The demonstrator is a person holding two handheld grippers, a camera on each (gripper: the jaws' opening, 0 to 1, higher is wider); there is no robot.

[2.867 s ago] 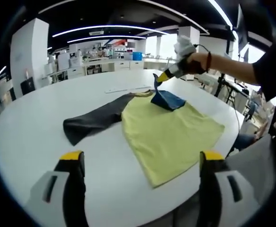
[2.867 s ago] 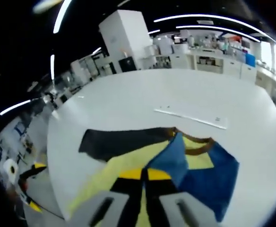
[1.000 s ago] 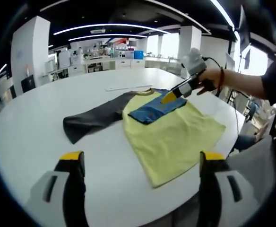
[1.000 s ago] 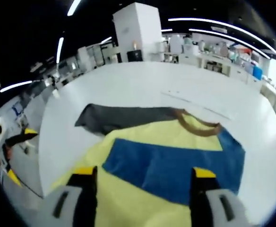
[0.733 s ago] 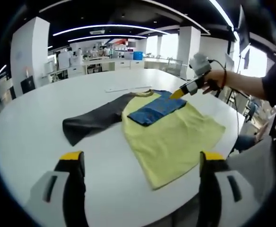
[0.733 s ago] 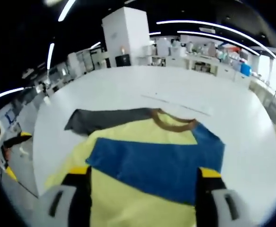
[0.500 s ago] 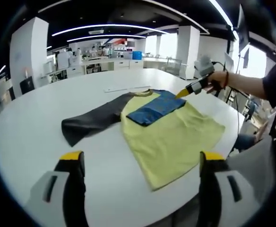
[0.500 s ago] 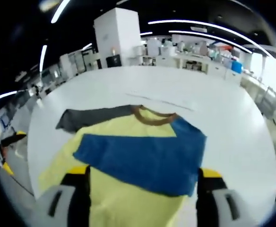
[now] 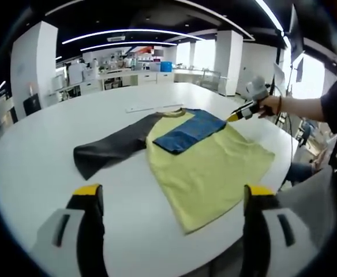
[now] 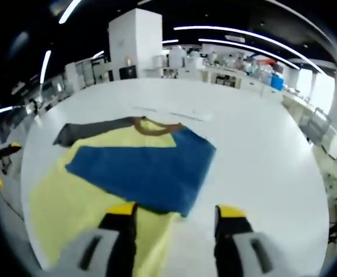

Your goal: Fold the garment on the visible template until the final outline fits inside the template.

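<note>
Jaws apart over garment point(image 10: 116, 167)

Bare table point(image 9: 41, 150) all round garment point(image 9: 209, 164).

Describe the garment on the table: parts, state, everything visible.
The garment is a yellow cloth shirt lying flat on the white table. One blue sleeve is folded across the chest; the dark grey sleeve lies spread out to the side on the table. A brown collar shows at the neck. Neither claw touches it: the right claw hovers open near the blue sleeve's edge.
</note>
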